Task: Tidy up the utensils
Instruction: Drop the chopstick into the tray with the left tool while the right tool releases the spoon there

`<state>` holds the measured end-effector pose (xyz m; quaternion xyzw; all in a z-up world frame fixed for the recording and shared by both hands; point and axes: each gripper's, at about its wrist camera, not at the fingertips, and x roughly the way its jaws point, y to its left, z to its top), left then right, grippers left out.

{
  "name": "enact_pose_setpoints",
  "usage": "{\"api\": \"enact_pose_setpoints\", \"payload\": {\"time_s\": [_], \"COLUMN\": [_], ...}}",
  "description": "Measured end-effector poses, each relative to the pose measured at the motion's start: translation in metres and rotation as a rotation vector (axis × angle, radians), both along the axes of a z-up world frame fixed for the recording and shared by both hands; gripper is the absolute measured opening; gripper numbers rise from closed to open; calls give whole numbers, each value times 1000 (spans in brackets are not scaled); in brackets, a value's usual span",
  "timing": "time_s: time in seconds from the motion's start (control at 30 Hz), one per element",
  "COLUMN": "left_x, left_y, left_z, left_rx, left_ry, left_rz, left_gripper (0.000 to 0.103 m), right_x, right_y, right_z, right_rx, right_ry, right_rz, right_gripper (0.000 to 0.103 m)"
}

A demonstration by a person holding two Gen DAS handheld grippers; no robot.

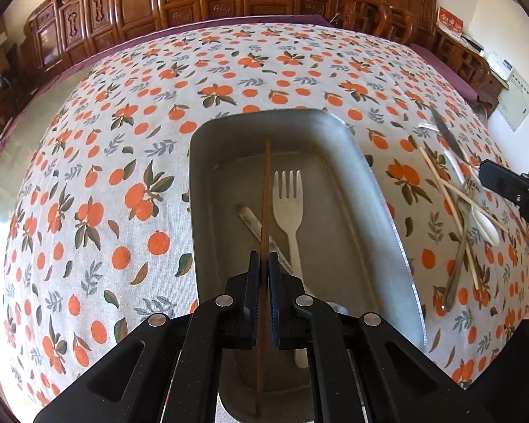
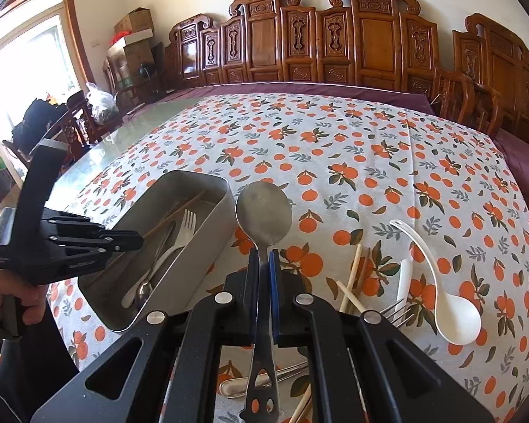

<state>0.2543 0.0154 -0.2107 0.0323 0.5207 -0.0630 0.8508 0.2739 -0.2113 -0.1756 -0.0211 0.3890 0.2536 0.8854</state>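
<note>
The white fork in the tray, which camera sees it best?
The left wrist view. There the white fork lies right below the camera in the tray, tines and most of the handle plain to see. In the right wrist view it sits off to the side, smaller, with other utensils crossing its handle.

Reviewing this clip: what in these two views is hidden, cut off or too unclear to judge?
- Brown chopstick, left wrist view: its near end is hidden by the left gripper.
- Metal spoon, right wrist view: handle end cut by the bottom edge.
- Metal fork: only its tines show past the right gripper.
</note>
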Motion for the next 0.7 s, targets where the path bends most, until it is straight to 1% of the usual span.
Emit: {"api": "enact_pose_setpoints", "payload": {"time_s": [0.13, 0.23, 0.33, 0.5, 0.57, 0.7], "left_x": [-1, -5, -12, -26, -31, -39], "left_y": [2, 1, 2, 11, 16, 33], "left_z": [1, 7, 16, 36, 42, 53], "left_rx": [-7, -6, -2, -16, -12, -13], "left_ry": [0, -17, -43, -91, -109, -136], "left_rz": [7, 2, -3, 1, 5, 23], "left_gripper": [5, 14, 16, 18, 22, 24], "right_x": [-3, -6, -11, -15, -15, -12], "right_y": [6, 13, 24, 49, 62, 91], "right_z": [1, 1, 2, 9, 11, 10], "right_rx": [3, 10, 14, 23, 24, 22], "right_ry": [1, 6, 13, 17, 23, 46], "right_rz": [15, 26, 47, 79, 95, 121], "right_gripper": [7, 7, 7, 7, 7, 7]}}
